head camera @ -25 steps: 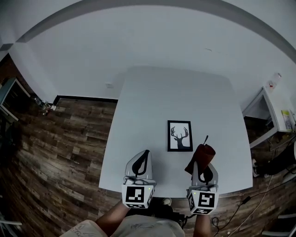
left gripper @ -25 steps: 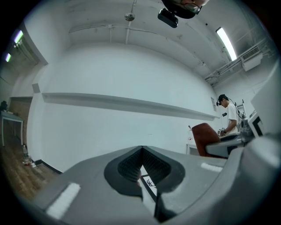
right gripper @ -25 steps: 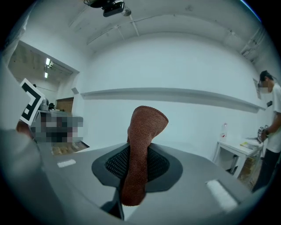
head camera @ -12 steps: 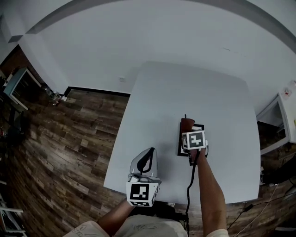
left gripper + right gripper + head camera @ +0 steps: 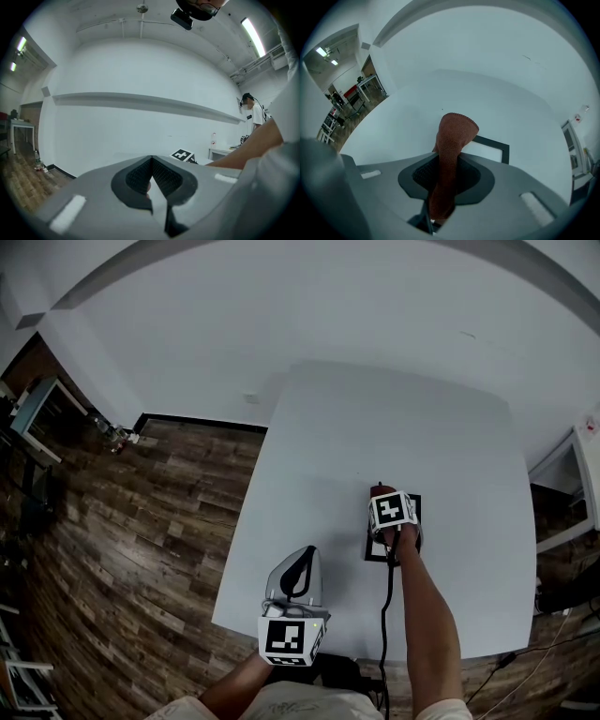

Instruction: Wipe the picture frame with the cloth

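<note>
A black picture frame lies flat on the white table, mostly covered by my right gripper. That gripper is shut on a rust-brown cloth, whose folded end pokes out past the jaws over the frame's near corner. In the head view only a dark tip of the cloth shows above the marker cube. My left gripper hovers at the table's near left edge, shut with nothing between its jaws, well apart from the frame.
The table's left edge drops to a wood floor. White side furniture stands to the right of the table. A person stands far off in the left gripper view.
My right gripper has carried the cloth from the table's near edge forward over the frame, then shifted slightly. The left gripper has stayed near the front edge.
</note>
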Demonstrator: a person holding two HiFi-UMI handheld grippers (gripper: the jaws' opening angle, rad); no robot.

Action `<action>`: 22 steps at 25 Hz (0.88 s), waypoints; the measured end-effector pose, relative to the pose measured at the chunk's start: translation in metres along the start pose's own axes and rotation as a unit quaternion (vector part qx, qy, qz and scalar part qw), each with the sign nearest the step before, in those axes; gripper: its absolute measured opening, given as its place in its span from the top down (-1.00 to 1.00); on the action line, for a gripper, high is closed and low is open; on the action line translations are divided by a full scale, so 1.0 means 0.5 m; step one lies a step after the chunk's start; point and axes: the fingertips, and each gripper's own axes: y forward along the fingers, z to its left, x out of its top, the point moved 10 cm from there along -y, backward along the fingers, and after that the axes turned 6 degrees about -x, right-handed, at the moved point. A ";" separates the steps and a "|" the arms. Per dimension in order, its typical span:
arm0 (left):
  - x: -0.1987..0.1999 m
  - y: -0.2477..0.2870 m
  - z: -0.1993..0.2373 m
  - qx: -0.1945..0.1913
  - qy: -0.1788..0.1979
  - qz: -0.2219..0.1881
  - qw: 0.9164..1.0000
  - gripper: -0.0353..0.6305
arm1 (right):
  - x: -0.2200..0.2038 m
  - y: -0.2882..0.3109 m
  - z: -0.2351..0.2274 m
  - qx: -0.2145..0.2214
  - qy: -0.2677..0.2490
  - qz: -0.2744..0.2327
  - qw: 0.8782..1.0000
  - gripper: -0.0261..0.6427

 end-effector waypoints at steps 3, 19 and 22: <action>-0.002 0.005 -0.006 0.001 -0.002 0.002 1.000 0.89 | -0.012 0.007 -0.041 -0.017 -0.003 0.011 1.000 0.61; -0.006 0.022 -0.025 -0.010 -0.004 0.002 1.000 0.89 | -0.052 -0.048 -0.117 -0.023 0.078 -0.019 0.996 0.61; -0.005 0.022 -0.027 -0.011 -0.005 -0.001 1.000 0.89 | -0.040 -0.071 -0.049 0.028 0.086 -0.034 0.995 0.61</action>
